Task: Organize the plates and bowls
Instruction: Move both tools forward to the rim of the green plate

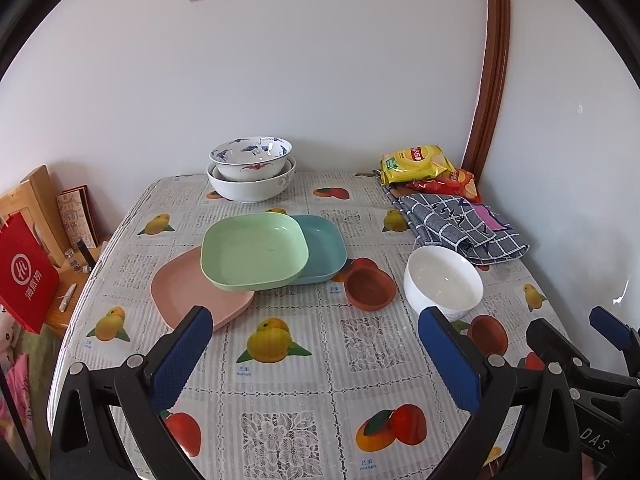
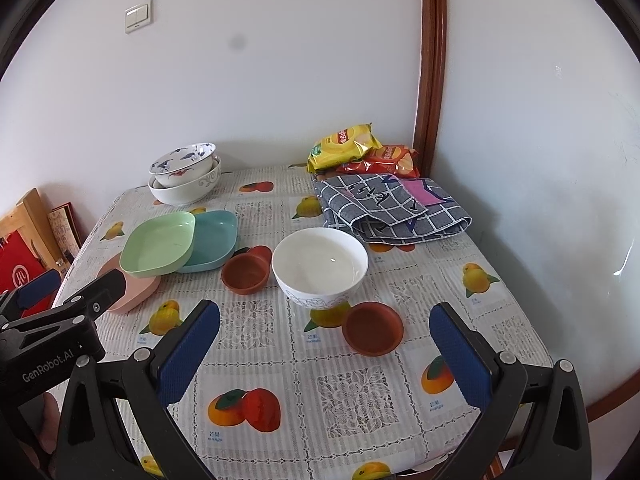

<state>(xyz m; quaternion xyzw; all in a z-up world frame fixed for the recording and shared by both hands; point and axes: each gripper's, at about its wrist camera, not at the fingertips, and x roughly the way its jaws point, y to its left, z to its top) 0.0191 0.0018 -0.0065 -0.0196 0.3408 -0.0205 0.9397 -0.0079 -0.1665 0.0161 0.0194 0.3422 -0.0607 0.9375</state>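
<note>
Both the left gripper [image 1: 314, 354] and the right gripper [image 2: 324, 350] hung above the near table [image 2: 360, 400] edge, jaws spread wide, gripping nothing. Three plates [image 1: 256, 254] overlapped at centre-left. The white bowl [image 2: 320, 266] stood right of them; the nested bowls [image 1: 251, 174] stood far.

A white bowl [image 2: 320, 266] stands on the table [image 2: 360, 400] between two brown dishes [image 2: 245, 273], and the right gripper [image 2: 324, 344] is wide open.
</note>
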